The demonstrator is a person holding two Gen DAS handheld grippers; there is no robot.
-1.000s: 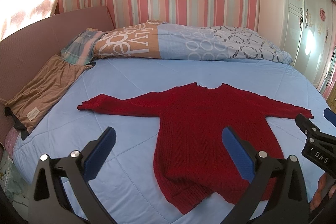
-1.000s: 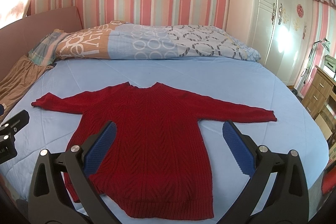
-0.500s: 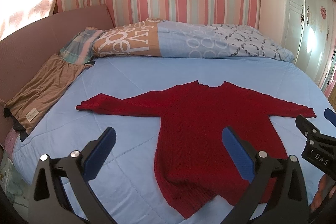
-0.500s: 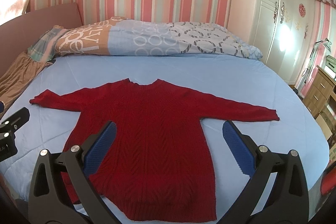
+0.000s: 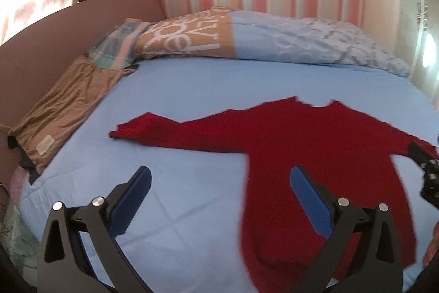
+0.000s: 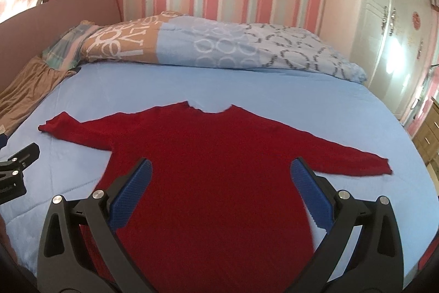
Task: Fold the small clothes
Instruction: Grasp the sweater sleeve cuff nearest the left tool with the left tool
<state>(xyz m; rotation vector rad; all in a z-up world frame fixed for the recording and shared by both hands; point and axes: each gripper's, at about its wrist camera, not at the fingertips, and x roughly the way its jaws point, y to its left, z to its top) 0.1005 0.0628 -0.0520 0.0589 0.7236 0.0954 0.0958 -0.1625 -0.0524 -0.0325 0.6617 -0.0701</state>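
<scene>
Sweater (image 6: 208, 161): lies flat on the bed (image 6: 274, 89), sleeves spread left and right, neck toward the far wall.
Folded quilt (image 6: 219, 45): across the head of the bed, behind the sweater.
Loose garment (image 5: 63, 106): at the bed's left edge, left of the sweater, apart from it.
Wardrobe (image 6: 389, 26): right of the bed.

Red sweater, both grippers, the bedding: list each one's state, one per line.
red sweater: unfolded, flat on the bed, both sleeves spread out
left gripper: open, holding nothing
right gripper: open, holding nothing
patterned quilt: rolled up along the head of the bed
brown garment: lying loosely at the bed's edge
</scene>
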